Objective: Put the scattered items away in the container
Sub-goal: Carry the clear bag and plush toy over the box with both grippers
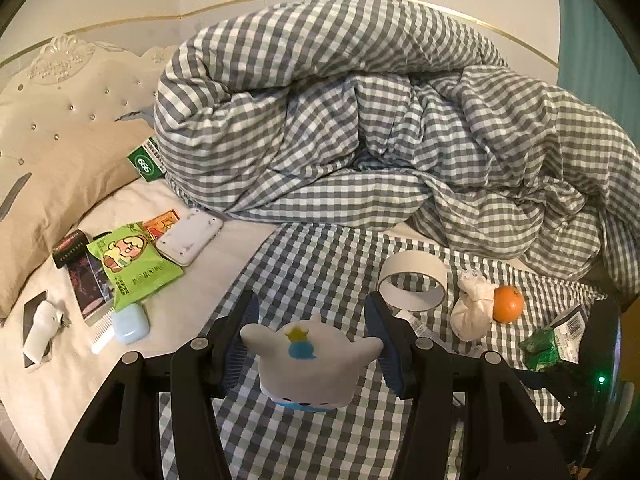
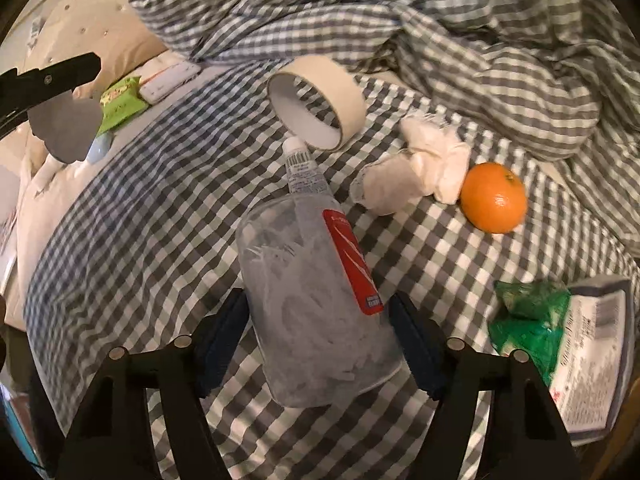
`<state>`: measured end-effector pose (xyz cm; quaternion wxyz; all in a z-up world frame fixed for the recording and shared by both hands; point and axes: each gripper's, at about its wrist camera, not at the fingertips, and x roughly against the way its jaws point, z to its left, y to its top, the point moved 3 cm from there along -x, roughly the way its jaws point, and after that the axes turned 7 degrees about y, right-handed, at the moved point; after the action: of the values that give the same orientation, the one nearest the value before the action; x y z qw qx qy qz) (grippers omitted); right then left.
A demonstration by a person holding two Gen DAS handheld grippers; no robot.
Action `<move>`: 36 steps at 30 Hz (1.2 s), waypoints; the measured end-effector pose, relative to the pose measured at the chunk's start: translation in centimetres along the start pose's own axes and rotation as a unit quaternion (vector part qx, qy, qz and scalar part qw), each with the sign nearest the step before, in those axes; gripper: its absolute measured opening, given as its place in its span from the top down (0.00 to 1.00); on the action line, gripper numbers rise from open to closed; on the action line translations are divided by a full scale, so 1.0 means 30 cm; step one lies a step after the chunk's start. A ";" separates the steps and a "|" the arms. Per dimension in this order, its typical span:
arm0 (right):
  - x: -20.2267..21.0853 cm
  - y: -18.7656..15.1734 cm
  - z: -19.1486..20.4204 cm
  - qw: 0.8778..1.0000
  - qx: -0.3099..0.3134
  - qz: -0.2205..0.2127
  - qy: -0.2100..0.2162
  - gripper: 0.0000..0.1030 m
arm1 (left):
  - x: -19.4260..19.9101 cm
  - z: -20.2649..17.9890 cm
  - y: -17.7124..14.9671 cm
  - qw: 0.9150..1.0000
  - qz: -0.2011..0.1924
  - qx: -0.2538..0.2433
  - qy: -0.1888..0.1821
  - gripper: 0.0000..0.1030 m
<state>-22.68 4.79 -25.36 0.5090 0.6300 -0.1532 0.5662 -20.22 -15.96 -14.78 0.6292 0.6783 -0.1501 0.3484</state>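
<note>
My left gripper [image 1: 312,344] is shut on a white plush toy [image 1: 308,364] with a yellow star and holds it above the checked sheet. My right gripper [image 2: 318,340] is shut on a clear plastic jar [image 2: 316,300] with a red label, full of white pieces. On the sheet lie a tape roll [image 2: 316,100] [image 1: 412,286], a white tube [image 2: 302,170], a white cloth bundle [image 2: 416,168] [image 1: 472,308], an orange [image 2: 494,198] [image 1: 508,304] and a green packet [image 2: 532,324] [image 1: 540,348]. No container shows.
A rumpled checked duvet [image 1: 380,120] fills the back of the bed. At the left, by a beige pillow [image 1: 52,200], lie a green snack bag [image 1: 128,260], a white device [image 1: 188,242], a pale blue case [image 1: 130,324], a comb and dark boxes.
</note>
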 end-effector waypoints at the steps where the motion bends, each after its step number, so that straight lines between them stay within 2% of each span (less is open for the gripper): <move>1: 0.014 -0.001 0.001 1.000 -0.003 -0.003 0.001 0.34 | 0.008 -0.001 0.003 1.000 -0.002 0.000 0.000 0.45; 6: 0.103 0.000 0.006 1.000 -0.012 -0.029 0.000 0.34 | 0.076 -0.016 0.023 1.000 -0.015 -0.002 -0.005 0.45; 15: 0.393 -0.046 0.025 0.993 -0.025 -0.109 -0.026 0.35 | 0.283 -0.090 0.066 0.998 -0.057 -0.014 -0.021 0.45; 24: 0.761 -0.140 0.011 0.974 -0.052 -0.208 -0.077 0.39 | 0.501 -0.220 0.083 0.994 -0.093 -0.028 -0.051 0.45; 36: 1.029 -0.325 -0.078 0.954 -0.085 -0.264 -0.109 0.39 | 0.711 -0.418 0.047 0.987 -0.120 -0.054 -0.090 0.45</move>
<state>-6.87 22.76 -3.47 0.6721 0.6605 -0.0830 0.3241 -9.49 0.84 -0.06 0.6860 0.6850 -0.1424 0.1996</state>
